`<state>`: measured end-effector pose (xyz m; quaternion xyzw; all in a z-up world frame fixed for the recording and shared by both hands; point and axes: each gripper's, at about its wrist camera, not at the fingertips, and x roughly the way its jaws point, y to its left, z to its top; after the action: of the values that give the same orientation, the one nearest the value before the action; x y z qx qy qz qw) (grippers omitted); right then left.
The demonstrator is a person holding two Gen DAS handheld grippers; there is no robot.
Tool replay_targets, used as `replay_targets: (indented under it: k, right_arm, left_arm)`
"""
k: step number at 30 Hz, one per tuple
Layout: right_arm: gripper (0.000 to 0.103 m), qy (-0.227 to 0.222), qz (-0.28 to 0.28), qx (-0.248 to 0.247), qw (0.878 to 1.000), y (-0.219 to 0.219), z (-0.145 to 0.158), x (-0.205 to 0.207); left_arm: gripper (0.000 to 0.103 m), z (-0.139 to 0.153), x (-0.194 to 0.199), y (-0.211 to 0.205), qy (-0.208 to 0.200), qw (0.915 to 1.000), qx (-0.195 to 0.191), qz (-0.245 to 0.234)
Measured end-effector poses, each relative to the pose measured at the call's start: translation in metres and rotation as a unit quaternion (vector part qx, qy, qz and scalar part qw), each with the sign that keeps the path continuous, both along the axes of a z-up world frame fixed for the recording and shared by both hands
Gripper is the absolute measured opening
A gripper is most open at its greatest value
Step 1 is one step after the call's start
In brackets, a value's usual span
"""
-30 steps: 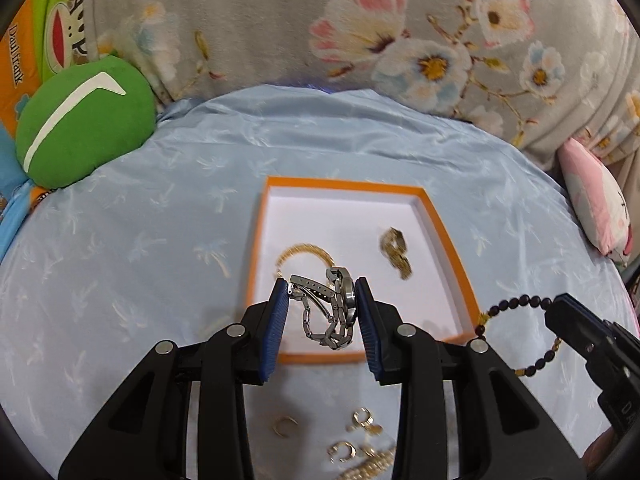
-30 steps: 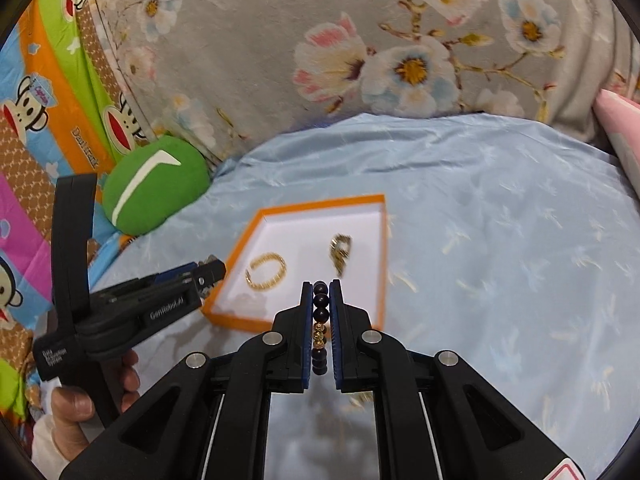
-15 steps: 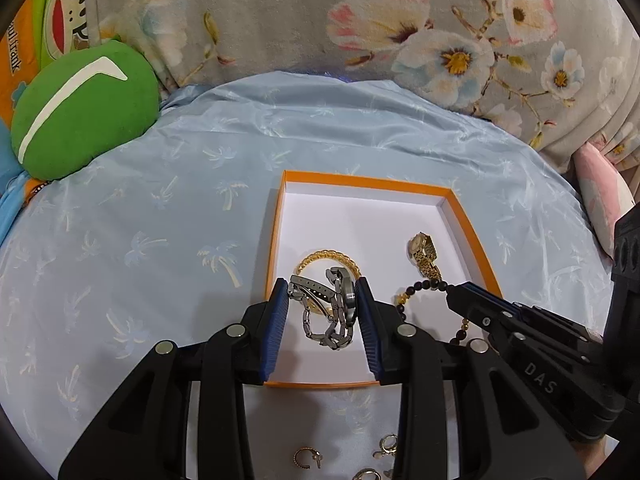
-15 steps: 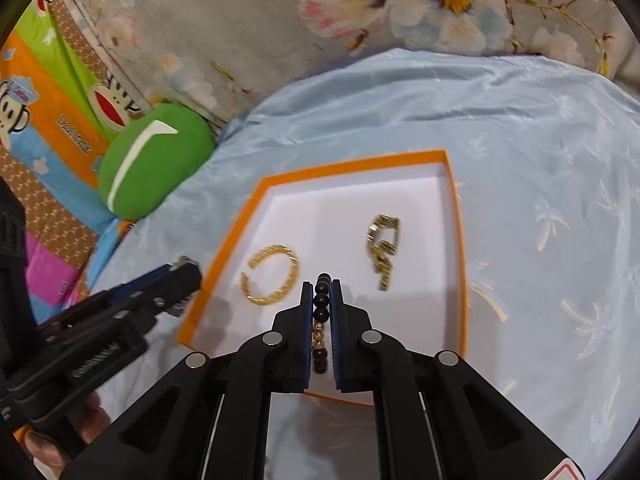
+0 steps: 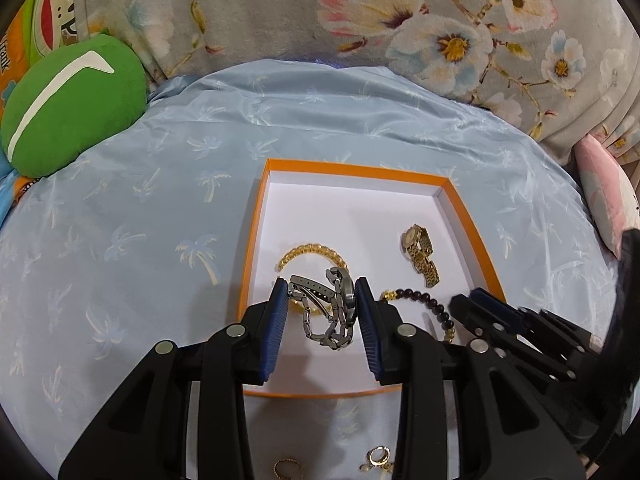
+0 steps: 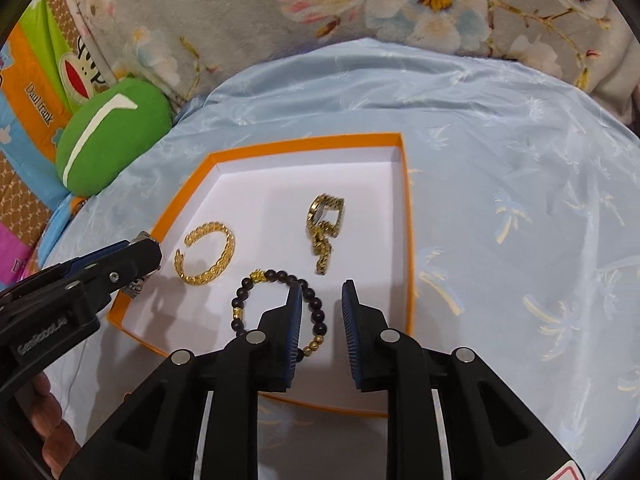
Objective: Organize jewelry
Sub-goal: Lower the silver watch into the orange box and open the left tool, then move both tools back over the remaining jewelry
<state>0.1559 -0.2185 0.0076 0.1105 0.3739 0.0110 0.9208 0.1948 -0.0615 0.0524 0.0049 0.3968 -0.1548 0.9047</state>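
Observation:
An orange-rimmed white tray [image 5: 352,169] [image 6: 304,144] lies on the blue cloth. Inside it are a gold bangle [image 6: 208,256], a gold watch [image 6: 326,220] and a dark bead bracelet [image 6: 244,292] with gold beads, flat on the floor. My right gripper [image 6: 322,292] hovers low over the bracelet's right side. Its jaws are opening, and some beads lie in the gap without the pads pressing them. My left gripper [image 5: 322,296] is shut on a silver link watch [image 5: 332,312], held over the tray's near left part, above the bangle [image 5: 312,249].
A green cushion [image 5: 72,104] sits at the cloth's far left and a pink one [image 5: 604,200] at the right. Floral fabric rises behind. Small gold earrings [image 5: 378,456] lie on the cloth in front of the tray. A hand [image 6: 48,420] holds the left tool.
My right gripper came down into the tray and let go of the bead bracelet, which now lies on the tray floor. My left gripper carried the silver watch forward over the tray.

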Motion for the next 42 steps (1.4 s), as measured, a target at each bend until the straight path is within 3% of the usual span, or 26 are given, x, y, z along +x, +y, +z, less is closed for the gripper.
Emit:
replay_targets:
  k: [8, 16, 22, 29, 42]
  right_arm:
    - [0.020, -0.022, -0.009, 0.003, 1.000, -0.004, 0.010, -0.022]
    - [0.020, -0.012, -0.003, 0.003, 1.000, -0.002, 0.002, -0.018]
    - [0.020, -0.017, -0.006, 0.000, 1.000, -0.002, 0.003, -0.018]
    - [0.020, -0.022, -0.013, 0.003, 1.000, -0.003, 0.006, -0.018]
    - [0.020, -0.026, -0.011, -0.003, 1.000, 0.003, 0.007, -0.018]
  left_arm:
    - [0.033, 0.008, 0.048, -0.023, 0.001, 0.9999, -0.011, 0.005]
    - [0.033, -0.016, 0.081, -0.042, 0.022, 0.9996, 0.002, 0.015]
    - [0.037, -0.011, 0.069, -0.035, 0.009, 0.9997, -0.001, 0.023]
    - [0.037, -0.008, 0.031, -0.025, -0.027, 0.9983, 0.047, 0.023]
    - [0.037, -0.024, 0.012, -0.016, -0.016, 0.9987, 0.045, 0.017]
